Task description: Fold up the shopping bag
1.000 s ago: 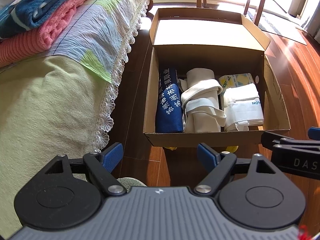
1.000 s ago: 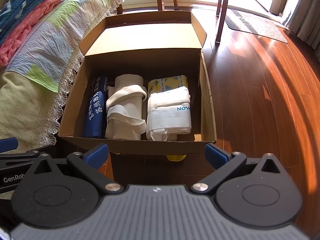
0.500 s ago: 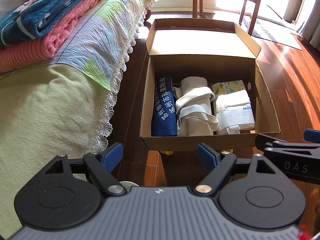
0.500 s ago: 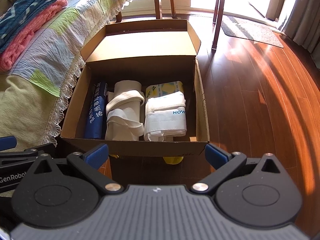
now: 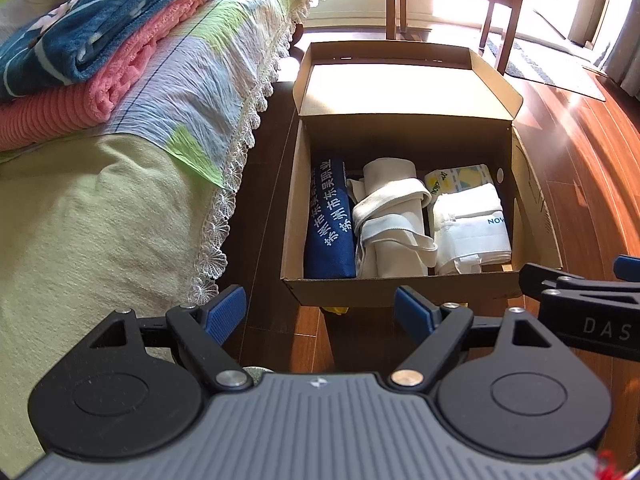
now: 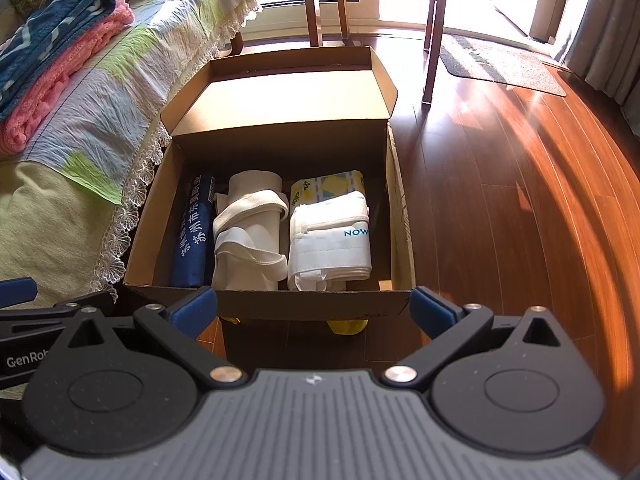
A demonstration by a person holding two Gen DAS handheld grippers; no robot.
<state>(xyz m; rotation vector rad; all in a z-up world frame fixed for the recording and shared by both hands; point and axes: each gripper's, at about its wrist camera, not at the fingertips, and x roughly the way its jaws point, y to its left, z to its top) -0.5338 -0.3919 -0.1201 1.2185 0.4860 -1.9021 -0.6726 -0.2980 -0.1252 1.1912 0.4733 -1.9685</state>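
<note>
Both hand-held grippers gape empty; folded bags point(image 6: 248, 236) fill the box point(image 6: 304, 306).

Bright sun comes in from the window far ahead of me and shines hard on the open lid of the box point(image 6: 280, 98) and the wooden floor point(image 6: 520, 200), while inside the box it is dark, and everything bends round at the edges.

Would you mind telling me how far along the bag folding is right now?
Done: four folded bags sit in the cardboard box, including a blue bag and a cream bag. In hand: nothing; left tongs and right tongs are open and empty. Left: no unfolded bag is visible.
</note>
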